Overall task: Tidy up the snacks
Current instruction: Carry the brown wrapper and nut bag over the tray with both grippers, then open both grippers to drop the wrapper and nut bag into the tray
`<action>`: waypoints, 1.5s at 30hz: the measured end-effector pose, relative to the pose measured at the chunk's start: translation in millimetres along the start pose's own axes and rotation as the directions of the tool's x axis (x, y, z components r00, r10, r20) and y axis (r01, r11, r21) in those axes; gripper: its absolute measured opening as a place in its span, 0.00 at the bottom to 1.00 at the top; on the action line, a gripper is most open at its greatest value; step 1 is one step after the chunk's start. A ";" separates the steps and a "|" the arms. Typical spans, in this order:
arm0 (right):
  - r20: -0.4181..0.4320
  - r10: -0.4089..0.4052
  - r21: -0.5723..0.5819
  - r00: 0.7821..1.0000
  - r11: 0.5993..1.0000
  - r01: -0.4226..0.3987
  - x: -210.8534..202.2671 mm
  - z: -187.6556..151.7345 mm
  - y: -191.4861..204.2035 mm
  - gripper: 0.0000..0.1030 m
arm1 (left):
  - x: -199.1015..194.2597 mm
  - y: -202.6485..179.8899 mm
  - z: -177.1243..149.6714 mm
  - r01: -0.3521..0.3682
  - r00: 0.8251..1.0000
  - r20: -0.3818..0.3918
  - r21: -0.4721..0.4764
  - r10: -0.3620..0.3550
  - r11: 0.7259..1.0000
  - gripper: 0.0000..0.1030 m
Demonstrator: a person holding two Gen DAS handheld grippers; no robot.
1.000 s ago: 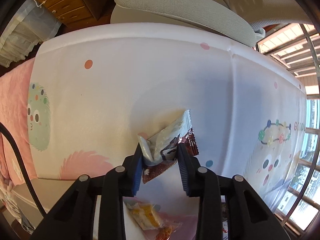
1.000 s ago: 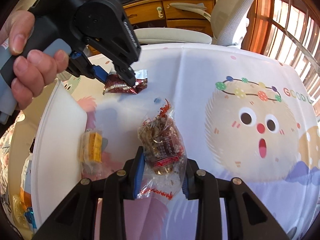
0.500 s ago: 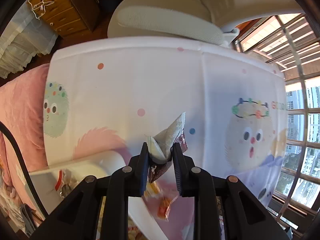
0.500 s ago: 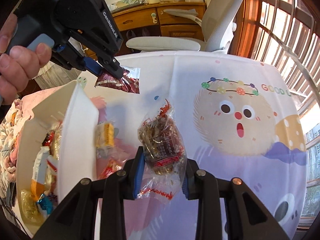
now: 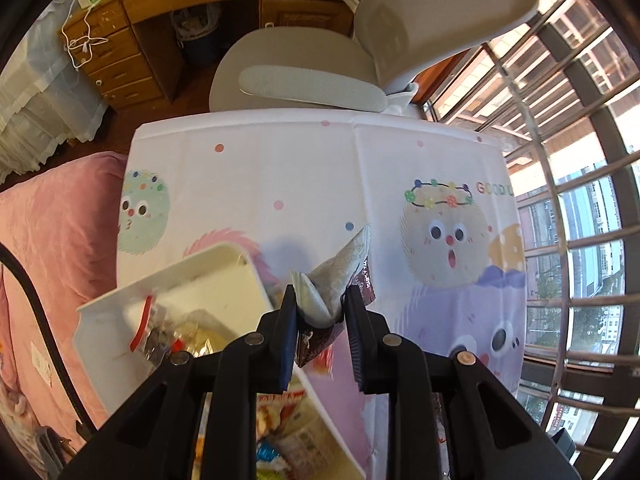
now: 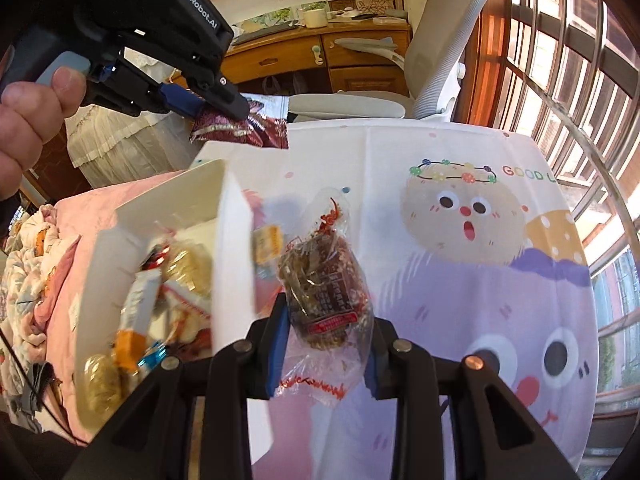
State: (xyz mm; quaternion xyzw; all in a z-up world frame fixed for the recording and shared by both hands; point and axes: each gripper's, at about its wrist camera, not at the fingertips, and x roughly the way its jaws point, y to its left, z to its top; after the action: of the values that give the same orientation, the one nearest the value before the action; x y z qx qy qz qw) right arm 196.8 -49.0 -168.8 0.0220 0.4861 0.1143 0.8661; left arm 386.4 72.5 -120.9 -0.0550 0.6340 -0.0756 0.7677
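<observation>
My left gripper (image 5: 320,300) is shut on a maroon and silver snack packet (image 5: 340,272), held well above the table; it also shows in the right wrist view (image 6: 218,106) with the packet (image 6: 256,130) hanging from it. My right gripper (image 6: 326,324) is shut on a clear bag of brown snacks (image 6: 324,284), lifted above the table. A white bin (image 6: 230,240) holding several wrapped snacks sits at the left; it shows below the left gripper (image 5: 224,276). A yellow snack (image 6: 267,242) lies on the table beside the bin.
The table wears a white cartoon-print cloth (image 5: 304,184). A grey office chair (image 5: 320,80) stands behind it, a wooden desk (image 5: 168,20) beyond. Pink bedding (image 5: 52,232) lies left. A barred window (image 5: 580,200) is at the right.
Both grippers have risen and pulled back with their snacks. The white bin has come into fuller view below and to the left of them.
</observation>
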 end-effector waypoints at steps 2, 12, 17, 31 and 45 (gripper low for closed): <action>0.004 0.004 -0.005 1.000 1.000 -0.004 -8.5 -7.1 8.0 0.31 | -12.6 5.6 -13.7 0.005 1.000 0.018 0.004 -0.005 1.000 0.20; 0.024 0.040 0.001 0.999 0.999 -0.040 -43.4 -37.1 54.9 0.31 | -60.4 49.8 -80.8 0.006 0.996 0.090 0.032 -0.009 0.999 0.20; 0.036 0.052 0.001 0.998 0.999 -0.053 -56.5 -50.1 82.2 0.31 | -74.8 74.7 -114.6 0.013 0.993 0.112 0.050 -0.018 0.999 0.20; 0.058 0.052 -0.002 0.997 0.999 -0.052 -68.4 -69.1 145.2 0.31 | -82.5 124.4 -192.7 0.011 0.993 0.115 0.143 -0.028 0.990 0.20; 0.031 -0.008 0.026 0.999 1.000 0.007 -68.1 -80.0 159.8 0.38 | -79.2 137.3 -218.8 0.019 0.988 0.146 0.187 -0.047 0.982 0.56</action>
State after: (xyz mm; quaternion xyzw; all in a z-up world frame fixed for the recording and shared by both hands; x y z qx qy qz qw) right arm 66.7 85.7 -130.1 0.0329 0.4741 0.1044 0.8737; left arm 163.4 224.6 -110.8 0.0004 0.5640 -0.1424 0.8134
